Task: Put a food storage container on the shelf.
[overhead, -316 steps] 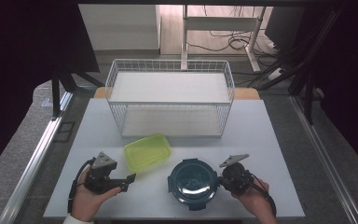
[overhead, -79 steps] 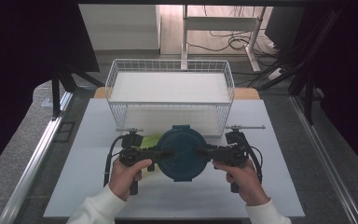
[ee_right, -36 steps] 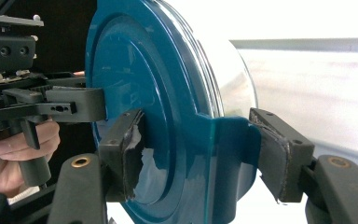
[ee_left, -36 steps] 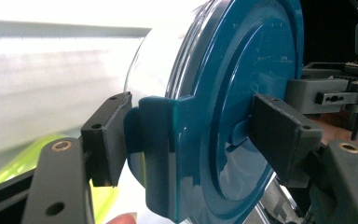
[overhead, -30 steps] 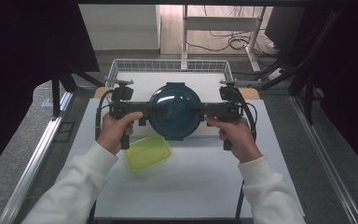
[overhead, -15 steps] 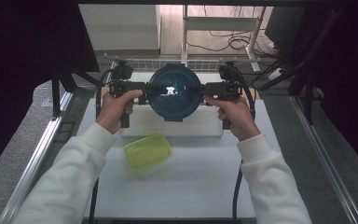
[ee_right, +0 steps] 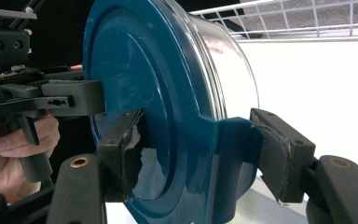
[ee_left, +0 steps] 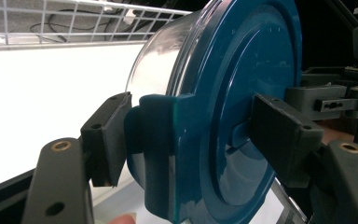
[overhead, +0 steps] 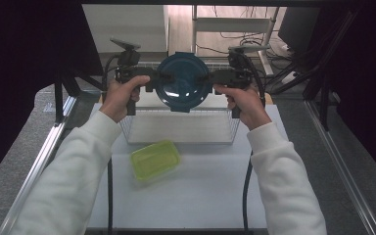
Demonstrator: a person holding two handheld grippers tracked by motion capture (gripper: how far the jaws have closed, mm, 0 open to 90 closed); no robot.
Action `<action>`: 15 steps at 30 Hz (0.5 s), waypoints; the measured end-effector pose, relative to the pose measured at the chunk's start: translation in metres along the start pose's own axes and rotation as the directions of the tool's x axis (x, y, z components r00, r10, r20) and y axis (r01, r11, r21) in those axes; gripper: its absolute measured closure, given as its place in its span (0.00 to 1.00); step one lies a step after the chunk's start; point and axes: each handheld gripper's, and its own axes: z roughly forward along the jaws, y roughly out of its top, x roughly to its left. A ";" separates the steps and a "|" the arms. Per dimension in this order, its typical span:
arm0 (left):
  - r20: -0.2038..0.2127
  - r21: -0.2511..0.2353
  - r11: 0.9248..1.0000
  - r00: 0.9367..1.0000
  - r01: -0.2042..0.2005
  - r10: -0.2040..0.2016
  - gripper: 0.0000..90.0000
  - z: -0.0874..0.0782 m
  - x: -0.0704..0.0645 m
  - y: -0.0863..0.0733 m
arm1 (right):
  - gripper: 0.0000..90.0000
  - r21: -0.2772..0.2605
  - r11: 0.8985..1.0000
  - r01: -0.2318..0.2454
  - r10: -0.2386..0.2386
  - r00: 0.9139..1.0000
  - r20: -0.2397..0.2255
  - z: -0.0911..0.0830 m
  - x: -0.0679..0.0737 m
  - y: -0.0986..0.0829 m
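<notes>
The left gripper [overhead: 152, 81] is clamped on the left latch tab of a round container with a dark teal lid [overhead: 182, 81], its two black pads pinching the tab front and back, as the left gripper view [ee_left: 186, 154] makes plain. The container hangs between the two grippers, held up over the far part of the white wire basket [overhead: 178, 128], lid facing the person and clear body turned away. To its right, the right gripper [overhead: 214, 78] is clamped the same way on the opposite tab [ee_right: 200, 163]. Nearer the person, below the left gripper and outside the basket, a yellow-green rectangular container [overhead: 155, 160] lies on the white table [overhead: 200, 196]. The work looks like setting the round container down inside the basket. To do it well, both grips should hold equally firm, since each only has a small tab; lower both hands together at one pace, level the container so it lands base first on the basket floor, keep it off the wire rim, and release only once it rests
</notes>
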 end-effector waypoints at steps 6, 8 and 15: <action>0.005 0.011 1.000 1.000 0.023 -0.023 0.35 0.009 0.010 0.003 | 0.41 0.012 1.000 -0.002 0.002 1.000 0.009 0.007 -0.008 0.007; 0.005 0.013 1.000 1.000 0.022 -0.023 0.35 0.013 0.014 0.003 | 0.41 0.018 1.000 -0.007 0.006 1.000 0.008 0.010 -0.012 0.008; 0.001 0.032 0.998 0.998 0.058 -0.058 0.35 0.024 0.027 0.009 | 0.40 0.033 0.999 -0.033 0.033 0.999 0.009 0.023 -0.025 0.016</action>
